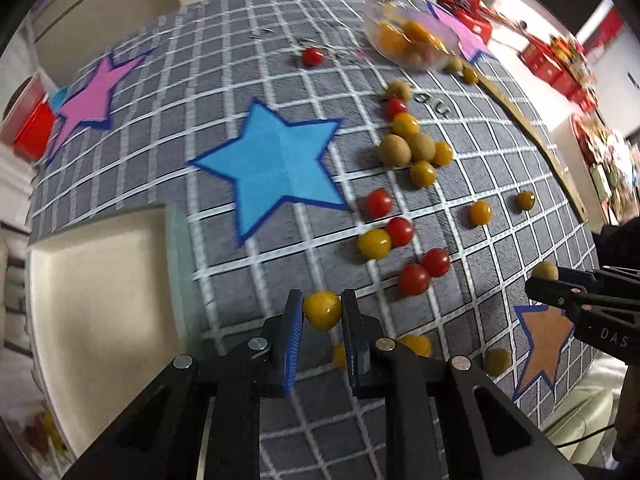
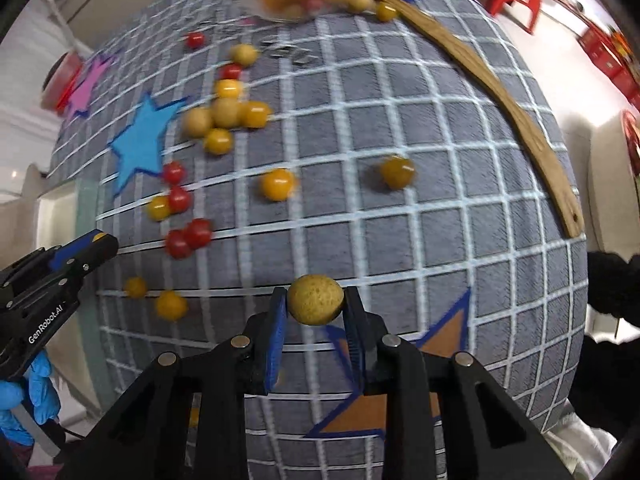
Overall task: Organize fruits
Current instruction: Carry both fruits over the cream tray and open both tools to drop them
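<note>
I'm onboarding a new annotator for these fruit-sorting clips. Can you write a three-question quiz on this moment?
1. True or false: the left gripper is shut on a yellow tomato.
2. What does the right gripper hold? A) red tomato B) tan longan C) nothing
3. Which star on the grid cloth lies left of the loose fruit?

Key: 1 true; 2 B; 3 the blue star.

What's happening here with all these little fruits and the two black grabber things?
A person is sorting small fruits scattered over a grey checked cloth with a handheld gripper in each hand. The left gripper is shut on a yellow cherry tomato; the right gripper is shut on a rough tan round fruit. Many red and yellow fruits remain loose on the cloth, and a clear bowl at the far edge already holds some.
</note>
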`<state>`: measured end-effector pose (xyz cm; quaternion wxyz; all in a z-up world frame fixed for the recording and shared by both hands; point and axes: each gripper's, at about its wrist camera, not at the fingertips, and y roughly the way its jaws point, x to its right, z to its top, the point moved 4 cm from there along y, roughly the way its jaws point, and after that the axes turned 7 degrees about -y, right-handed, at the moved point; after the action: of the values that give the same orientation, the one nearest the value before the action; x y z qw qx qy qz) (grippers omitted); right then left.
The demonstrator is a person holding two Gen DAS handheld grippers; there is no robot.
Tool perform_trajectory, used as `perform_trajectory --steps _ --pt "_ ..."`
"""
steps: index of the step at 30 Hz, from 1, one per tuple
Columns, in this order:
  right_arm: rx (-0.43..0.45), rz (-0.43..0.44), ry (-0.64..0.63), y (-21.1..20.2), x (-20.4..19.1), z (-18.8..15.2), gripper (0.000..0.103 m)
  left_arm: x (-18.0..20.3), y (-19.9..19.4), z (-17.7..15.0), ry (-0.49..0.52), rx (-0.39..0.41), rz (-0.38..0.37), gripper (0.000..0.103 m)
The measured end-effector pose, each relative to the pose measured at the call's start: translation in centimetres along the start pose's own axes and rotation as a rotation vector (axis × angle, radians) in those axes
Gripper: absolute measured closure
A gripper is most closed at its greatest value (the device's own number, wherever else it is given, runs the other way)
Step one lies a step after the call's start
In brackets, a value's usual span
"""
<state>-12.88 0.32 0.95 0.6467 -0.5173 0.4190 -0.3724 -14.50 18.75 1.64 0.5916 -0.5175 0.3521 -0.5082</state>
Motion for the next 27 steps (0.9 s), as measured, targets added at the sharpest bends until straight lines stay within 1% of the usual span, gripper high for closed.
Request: perform_trajectory --steps 3,6,7,9,11,12,13,14,15,17,18,19,20,21,22,24,27 --pt "0.006 0.018 -0.059 -0.1 -3.8 0.9 0.073 -3.6 -1.6 -0.8 -0.045 0.025 0.011 0.083" --pt "0.009 0.035 -0.127 -0.1 -8.0 1.9 0.073 -7.1 -3.1 -2.0 -0.114 0.045 0.030 0.083" --pt "0.010 0.041 -0.155 -0.1 -9.8 2.3 0.073 -8.5 -3.9 -2.7 -0.133 0.051 0.033 0.083" --pt "0.008 0.051 -0.199 0.3 -11.9 3.1 0.073 -10.7 -4.6 -3.7 -0.187 0.060 0.047 0.083" --pt "0.008 0.062 -0.247 0.6 -15.0 3.7 0.073 -12.7 -5.4 -4.9 -0.225 0.067 0.067 0.083" --pt "0.007 0.070 -0.279 0.7 -17.3 4.1 0.073 -13.8 -5.8 -5.6 -0.246 0.069 0.079 0.083" --pt "0.004 0.077 -0.297 1.1 -17.6 4.2 0.073 -14.9 -6.1 -6.2 -0.273 0.071 0.091 0.083" --pt "0.002 0.083 -0.322 1.3 -19.2 4.4 0.073 -16.2 -6.4 -6.9 -0.300 0.073 0.101 0.083" --pt "-0.003 0.092 -0.348 1.7 -19.8 4.7 0.073 -17.2 -6.7 -7.5 -0.319 0.075 0.109 0.083" --pt "-0.011 0.110 -0.411 2.5 -23.8 5.2 0.073 -19.4 -7.1 -8.9 -0.369 0.077 0.122 0.083" --pt "-0.015 0.119 -0.427 2.4 -23.8 5.0 0.073 -20.5 -7.3 -9.6 -0.395 0.078 0.124 0.083" --pt "-0.020 0.129 -0.454 2.7 -25.5 5.0 0.073 -21.6 -7.5 -10.3 -0.419 0.080 0.122 0.083" --pt "-0.024 0.142 -0.473 2.1 -25.7 4.3 0.073 -22.8 -7.6 -11.1 -0.445 0.082 0.116 0.083" --pt "-0.031 0.156 -0.496 2.6 -27.7 4.4 0.073 -23.5 -7.7 -11.5 -0.458 0.082 0.114 0.083" --pt "-0.038 0.167 -0.511 2.8 -28.5 4.3 0.073 -24.4 -7.7 -12.3 -0.481 0.079 0.115 0.083" --pt "-0.054 0.184 -0.547 3.8 -31.1 4.2 0.073 -25.7 -7.7 -13.2 -0.512 0.074 0.122 0.083" --pt "-0.083 0.195 -0.592 5.2 -33.7 3.4 0.073 -27.1 -7.3 -14.5 -0.553 0.062 0.131 0.083"
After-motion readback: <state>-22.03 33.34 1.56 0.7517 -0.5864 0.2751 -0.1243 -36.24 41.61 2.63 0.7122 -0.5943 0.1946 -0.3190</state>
